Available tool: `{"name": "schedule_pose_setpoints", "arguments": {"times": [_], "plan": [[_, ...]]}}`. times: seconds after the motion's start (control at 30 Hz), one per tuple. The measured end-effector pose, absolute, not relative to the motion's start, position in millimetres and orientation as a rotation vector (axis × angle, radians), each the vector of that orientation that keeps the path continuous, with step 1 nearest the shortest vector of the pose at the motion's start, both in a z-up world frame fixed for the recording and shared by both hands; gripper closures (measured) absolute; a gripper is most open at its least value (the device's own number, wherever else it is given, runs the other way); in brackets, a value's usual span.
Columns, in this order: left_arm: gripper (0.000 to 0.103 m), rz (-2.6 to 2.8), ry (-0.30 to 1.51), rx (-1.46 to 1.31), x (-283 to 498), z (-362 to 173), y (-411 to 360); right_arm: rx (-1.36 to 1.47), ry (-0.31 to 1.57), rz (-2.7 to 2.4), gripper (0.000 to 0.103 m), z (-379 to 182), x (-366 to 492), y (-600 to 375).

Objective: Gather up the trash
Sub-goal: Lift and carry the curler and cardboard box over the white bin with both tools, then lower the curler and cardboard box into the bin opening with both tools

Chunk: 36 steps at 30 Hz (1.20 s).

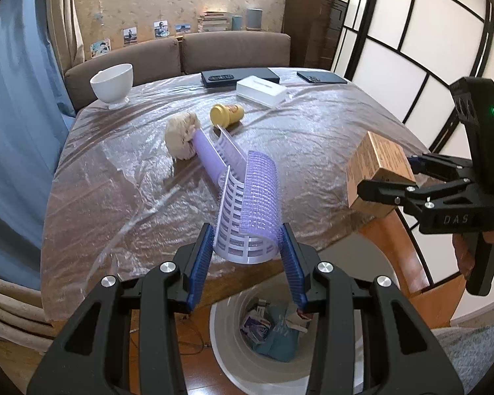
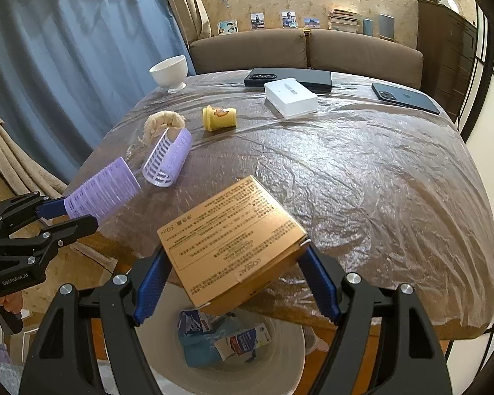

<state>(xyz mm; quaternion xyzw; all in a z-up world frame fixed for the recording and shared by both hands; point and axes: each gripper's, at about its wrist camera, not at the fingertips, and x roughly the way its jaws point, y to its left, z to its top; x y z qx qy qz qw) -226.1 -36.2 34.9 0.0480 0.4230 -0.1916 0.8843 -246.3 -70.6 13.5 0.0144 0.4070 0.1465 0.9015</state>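
Observation:
My left gripper (image 1: 247, 233) is shut on a lavender hair roller (image 1: 257, 197), held at the table's near edge above a white bin (image 1: 229, 358) with wrappers inside. A second roller (image 1: 207, 153) lies on the table against a crumpled beige tissue (image 1: 181, 135). Beyond them, a small yellow tub (image 1: 227, 115) lies on its side. My right gripper (image 2: 235, 251) is shut on a gold carton (image 2: 230, 227), tilted over the bin (image 2: 289, 355). In the right wrist view, the left gripper (image 2: 72, 214) and its roller (image 2: 102, 189) are at the left.
Crinkled plastic film covers the table (image 2: 362, 171). At its far side stand a white bowl (image 2: 168, 70), a white box (image 2: 291, 96), a black case (image 2: 289, 79) and a dark phone (image 2: 405, 97). A brown sofa (image 2: 313, 49) is behind, a paper screen (image 1: 395, 42) to the right.

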Motion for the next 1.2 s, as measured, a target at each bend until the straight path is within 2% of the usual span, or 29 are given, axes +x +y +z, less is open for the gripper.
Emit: {"name": "schedule_pose_setpoints", "arguments": {"times": [1.2], "plan": [[0.060, -0.624, 0.989, 0.282, -277, 8, -67, 0.021, 0.967, 0.383, 0.029, -11, -291, -68]]}}
